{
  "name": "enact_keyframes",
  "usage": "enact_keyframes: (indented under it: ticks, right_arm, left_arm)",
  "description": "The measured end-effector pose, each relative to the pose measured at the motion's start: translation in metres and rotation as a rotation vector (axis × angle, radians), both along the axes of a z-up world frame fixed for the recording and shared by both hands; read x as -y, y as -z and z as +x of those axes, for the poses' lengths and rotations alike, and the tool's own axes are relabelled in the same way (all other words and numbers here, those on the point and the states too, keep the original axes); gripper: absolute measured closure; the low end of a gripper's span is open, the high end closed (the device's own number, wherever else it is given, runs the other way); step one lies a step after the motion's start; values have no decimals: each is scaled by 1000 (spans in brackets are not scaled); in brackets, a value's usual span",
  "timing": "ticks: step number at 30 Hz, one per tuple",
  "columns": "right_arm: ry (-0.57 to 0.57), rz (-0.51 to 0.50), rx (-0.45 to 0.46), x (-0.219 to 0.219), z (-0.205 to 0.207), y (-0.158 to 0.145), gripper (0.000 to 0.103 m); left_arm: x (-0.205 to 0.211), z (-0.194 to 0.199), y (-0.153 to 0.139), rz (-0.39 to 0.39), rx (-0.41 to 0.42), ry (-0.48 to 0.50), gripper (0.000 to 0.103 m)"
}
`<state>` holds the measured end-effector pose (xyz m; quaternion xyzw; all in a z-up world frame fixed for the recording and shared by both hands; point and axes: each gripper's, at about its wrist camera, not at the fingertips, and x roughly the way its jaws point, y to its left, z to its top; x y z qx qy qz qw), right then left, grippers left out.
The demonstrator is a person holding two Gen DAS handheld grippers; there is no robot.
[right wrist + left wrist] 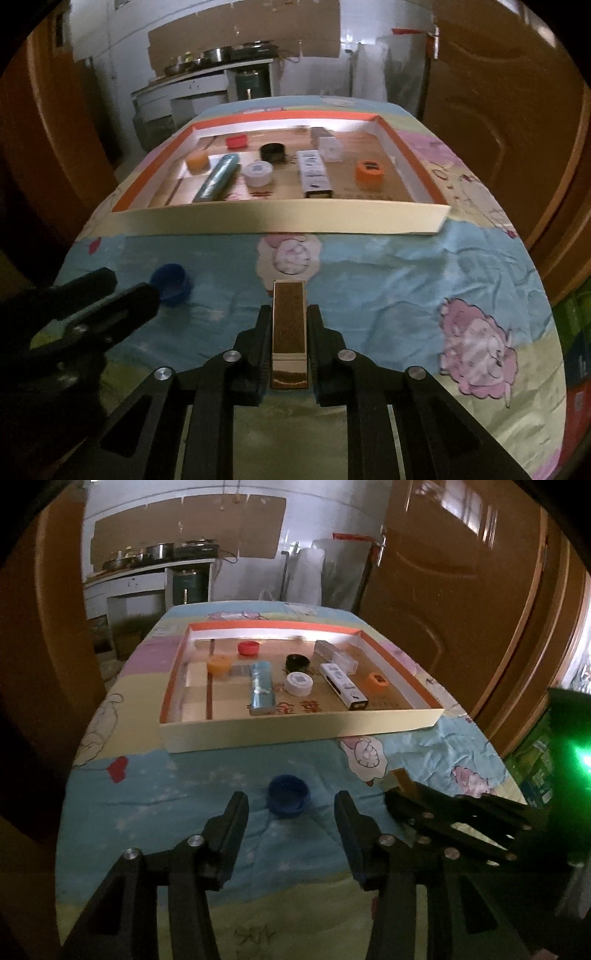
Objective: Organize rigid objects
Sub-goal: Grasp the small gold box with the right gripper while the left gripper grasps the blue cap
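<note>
A blue bottle cap (288,796) lies open side up on the cartoon-print cloth, in front of the tray. My left gripper (291,799) is open, its two fingertips either side of the cap and not touching it. The same cap (171,282) and left gripper (133,286) show at the left of the right wrist view. My right gripper (289,310) is shut on a slim gold and brown box (289,325), which points forward just above the cloth. A shallow orange-rimmed tray (295,731) holds several caps and small boxes.
In the tray are a red cap (248,648), an orange cup (218,663), a black cap (297,661), a white cap (298,683), a teal packet (261,688), a white box (343,686) and an orange cap (377,681). A wooden door (461,590) stands on the right.
</note>
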<state>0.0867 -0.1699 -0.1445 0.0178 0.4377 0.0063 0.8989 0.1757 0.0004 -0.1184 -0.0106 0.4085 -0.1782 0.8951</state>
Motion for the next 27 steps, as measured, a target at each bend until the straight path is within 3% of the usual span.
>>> enact_keyframes:
  ticks: [8,13,18,20,22,27]
  right_arm:
    - [11,27,7,17,-4,-1,85]
    - [12,39,0,22,-5,1,85]
    - [1,32,3,22,-6,1,85]
    - [-2,30,4,22,-6,1,85]
    - [-1,30,4,22,-6,1,85]
    - [-1,29,4,21,-6,1,85]
  left_arm:
    - [18,23,22,74,-72,-12,54]
    - [21,24,25,90,-60,-29,54]
    - [29,20,26,154,-37,-58,54]
    - [29,19,26,161,-33,-64,57]
    - [26,19,24,152,-31,-78,73]
    - [20,19,23,116,-36,-87,73]
